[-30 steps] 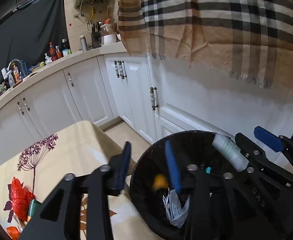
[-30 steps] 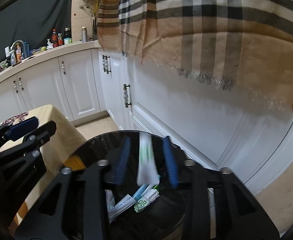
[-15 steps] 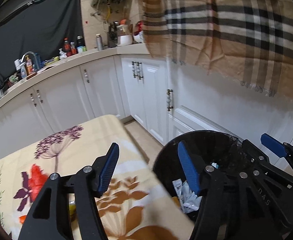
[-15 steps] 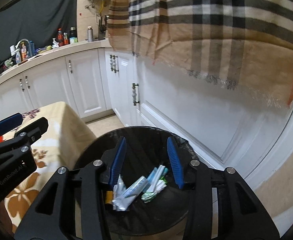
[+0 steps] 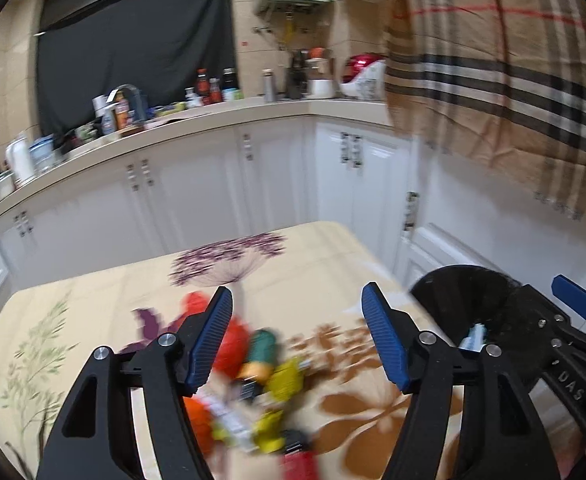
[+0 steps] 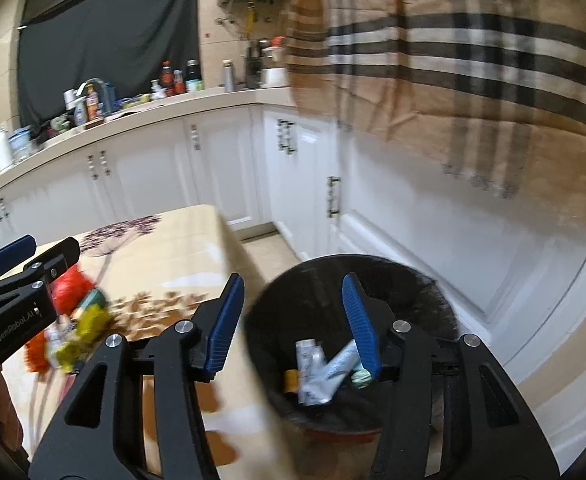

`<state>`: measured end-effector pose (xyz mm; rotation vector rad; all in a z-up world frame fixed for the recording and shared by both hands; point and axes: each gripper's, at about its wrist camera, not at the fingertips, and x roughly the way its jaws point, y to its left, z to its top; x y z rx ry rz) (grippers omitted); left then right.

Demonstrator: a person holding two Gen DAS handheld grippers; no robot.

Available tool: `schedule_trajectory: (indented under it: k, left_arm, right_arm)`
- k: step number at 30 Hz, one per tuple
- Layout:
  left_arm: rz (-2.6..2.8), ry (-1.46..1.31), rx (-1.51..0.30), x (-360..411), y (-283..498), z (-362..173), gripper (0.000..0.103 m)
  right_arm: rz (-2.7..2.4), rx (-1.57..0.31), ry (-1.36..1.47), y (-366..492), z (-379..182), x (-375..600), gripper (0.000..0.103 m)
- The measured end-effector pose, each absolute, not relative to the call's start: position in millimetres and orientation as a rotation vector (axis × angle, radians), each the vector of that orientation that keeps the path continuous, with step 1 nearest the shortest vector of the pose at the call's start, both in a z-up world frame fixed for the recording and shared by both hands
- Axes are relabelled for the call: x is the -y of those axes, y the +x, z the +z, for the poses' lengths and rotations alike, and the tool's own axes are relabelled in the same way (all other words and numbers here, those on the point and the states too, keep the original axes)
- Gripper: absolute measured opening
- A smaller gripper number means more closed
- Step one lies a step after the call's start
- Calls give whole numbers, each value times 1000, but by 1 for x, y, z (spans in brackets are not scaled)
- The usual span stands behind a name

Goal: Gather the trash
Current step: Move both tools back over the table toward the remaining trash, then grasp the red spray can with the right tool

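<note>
A black trash bin stands on the floor beside the table and holds several tubes and wrappers. It also shows in the left wrist view. A blurred pile of trash in yellow, red and green lies on the flowered tablecloth; it shows in the right wrist view too. My left gripper is open and empty above the pile. My right gripper is open and empty over the bin's left rim.
The table with the floral cloth sits left of the bin. White kitchen cabinets and a cluttered counter run behind. A plaid cloth hangs at the upper right.
Both grippers have swung left, away from the bin toward the table. The tube and small item dropped a second ago now lie in the bin. Both grippers opened wider.
</note>
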<state>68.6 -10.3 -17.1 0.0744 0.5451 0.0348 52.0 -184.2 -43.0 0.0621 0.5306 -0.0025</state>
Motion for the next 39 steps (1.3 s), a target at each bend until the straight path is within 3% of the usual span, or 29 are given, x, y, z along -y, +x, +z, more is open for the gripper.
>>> schedule_trajectory:
  k: [19,30,32,35,39]
  left_arm:
    - [339,-12,-654,-145,-13,-57,69]
    - [410,-53,-687,-192,-36,-65,69]
    - [409,-55,-696,-196,-39,-67,69]
    - [394,-69,-709,-198,-40,-69,69]
    - [347,-73,-722,-192,-38,-69,71]
  right_arm:
    - [275,-667,-84,16,-76,40,50]
    - [277,-752,-139,17,-87,15,49]
    - [276,-776,-153,19,-90,12,45]
    - [284,-827,-167,23,-97,8,26]
    - [282,-834,-171,22,-98,7,25]
